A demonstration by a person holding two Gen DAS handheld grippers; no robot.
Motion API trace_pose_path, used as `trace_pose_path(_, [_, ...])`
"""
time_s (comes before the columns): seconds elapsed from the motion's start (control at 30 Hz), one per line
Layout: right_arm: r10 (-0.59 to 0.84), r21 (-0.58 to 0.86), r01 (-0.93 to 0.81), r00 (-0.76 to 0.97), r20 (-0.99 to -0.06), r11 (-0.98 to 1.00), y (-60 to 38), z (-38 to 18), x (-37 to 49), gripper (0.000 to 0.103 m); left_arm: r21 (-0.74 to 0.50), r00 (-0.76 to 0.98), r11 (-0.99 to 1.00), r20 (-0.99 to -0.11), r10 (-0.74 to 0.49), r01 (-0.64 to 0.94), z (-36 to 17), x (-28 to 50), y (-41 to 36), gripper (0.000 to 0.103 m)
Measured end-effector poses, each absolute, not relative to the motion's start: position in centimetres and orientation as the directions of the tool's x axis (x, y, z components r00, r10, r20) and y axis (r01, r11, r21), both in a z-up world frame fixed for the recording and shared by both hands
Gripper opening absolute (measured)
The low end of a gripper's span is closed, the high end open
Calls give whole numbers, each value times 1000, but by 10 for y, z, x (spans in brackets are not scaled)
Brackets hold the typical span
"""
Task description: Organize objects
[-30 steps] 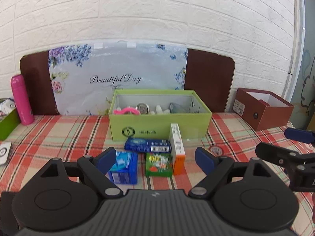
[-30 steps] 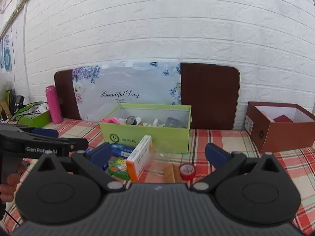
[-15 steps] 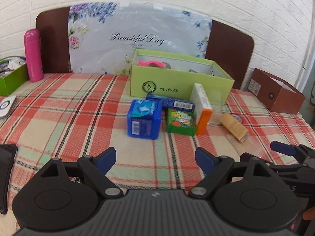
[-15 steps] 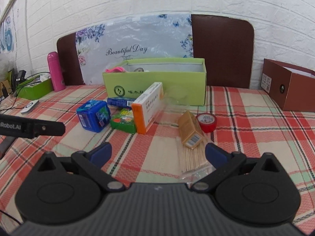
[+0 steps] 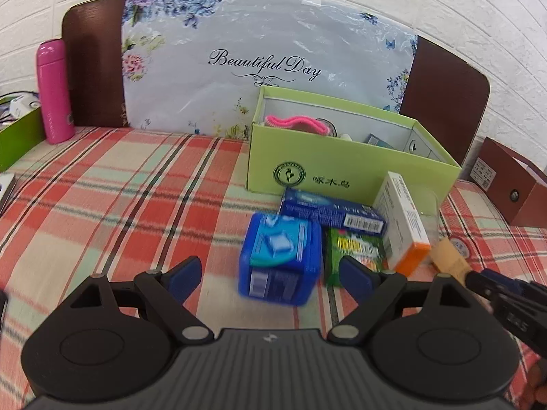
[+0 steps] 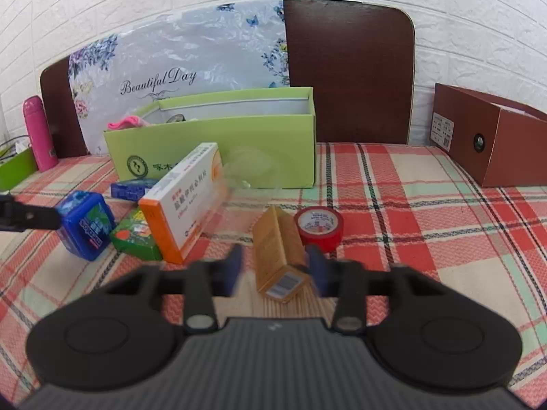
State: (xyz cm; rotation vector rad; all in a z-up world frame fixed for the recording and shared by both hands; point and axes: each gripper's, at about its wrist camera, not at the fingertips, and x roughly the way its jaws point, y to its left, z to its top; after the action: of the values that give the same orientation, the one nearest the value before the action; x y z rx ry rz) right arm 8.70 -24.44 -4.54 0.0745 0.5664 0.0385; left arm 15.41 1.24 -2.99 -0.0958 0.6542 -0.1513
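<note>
Your right gripper [image 6: 273, 268] has dropped forward since half a second ago, and its blurred blue fingers [image 6: 233, 266] now straddle the tan cardboard box with a barcode [image 6: 278, 256], parted and not yet touching it. Your left gripper [image 5: 270, 273] has pushed closer too, spread wide and empty, with the blue plastic gum tub [image 5: 280, 259] just ahead between its tips. Farthest ahead stands the open light-green cardboard box [image 6: 218, 150]. Nearer, left of your right gripper, leans the white-and-orange medicine carton [image 6: 184, 201], touching the green packet [image 6: 135, 235]. Just ahead to its right sits the red tape roll [image 6: 319, 227].
</note>
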Motion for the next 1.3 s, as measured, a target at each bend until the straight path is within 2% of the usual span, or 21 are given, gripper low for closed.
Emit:
trace_pose_path(0.07, [101, 106, -54, 852, -513, 993, -243, -40, 79, 15, -128, 778, 985, -605, -169, 114, -32, 168, 9, 90])
trace_pose_path(0.13, [160, 120, -113, 838, -522, 986, -238, -36, 74, 12, -134, 765, 985, -622, -166, 105, -36, 181, 9, 88])
trace_pose_path(0.23, [219, 125, -180, 818, -532, 976, -229, -35, 64, 12, -217, 728, 969, -645, -233, 119, -42, 192, 16, 61])
trace_pose_path(0.33, [176, 82, -157, 832, -526, 984, -226, -33, 63, 14, -243, 719, 963, -649, -249, 115, -43, 184, 21, 60])
trace_pose_path(0.4, [127, 62, -111, 846, -518, 992, -230, -33, 68, 28, -228, 705, 962, -658, -264, 148, -42, 172, 20, 60])
trace_pose_path(0.43, [102, 51, -88, 851, -515, 995, -231, -33, 71, 42, -216, 698, 962, -664, -269, 165, -41, 165, 19, 60])
trace_pose_path(0.57, [45, -7, -56, 851, -523, 998, -232, -41, 91, 51, -198, 692, 956, -659, -294, 218, -42, 135, 17, 60])
trace_pose_path(0.63, [24, -24, -44, 841, -541, 999, -232, -48, 100, 49, -198, 688, 953, -660, -302, 229, -42, 127, 16, 60])
trace_pose_path(0.67, [29, -16, -45, 833, -552, 999, -232, -51, 103, 29, -192, 687, 953, -661, -303, 235, -42, 125, 15, 60])
trace_pose_path(0.73, [57, 13, -59, 839, -540, 998, -231, -48, 97, 23, -185, 687, 951, -659, -307, 248, -39, 119, 16, 60])
trace_pose_path(0.83, [137, 26, -147, 825, -548, 989, -224, -38, 77, 23, -180, 682, 948, -660, -315, 263, -38, 114, 16, 60])
trace_pose_path(0.9, [289, 130, -267, 739, -608, 955, -222, -38, 69, 23, -173, 687, 948, -656, -313, 266, -38, 108, 16, 60])
trace_pose_path(0.97, [354, 162, -327, 703, -617, 931, -218, -40, 56, 28, -171, 686, 949, -658, -310, 265, -40, 103, 16, 64])
trace_pose_path(1.1, [331, 172, -287, 731, -596, 942, -219, -40, 48, 43, -173, 674, 952, -674, -303, 254, -46, 101, 16, 68])
trace_pose_path(1.17, [336, 189, -280, 721, -606, 941, -218, -43, 52, 44, -170, 666, 953, -684, -297, 250, -50, 102, 15, 68])
trace_pose_path(1.3, [334, 119, -335, 711, -619, 934, -202, -48, 52, 46, -184, 665, 952, -683, -303, 245, -53, 106, 14, 68])
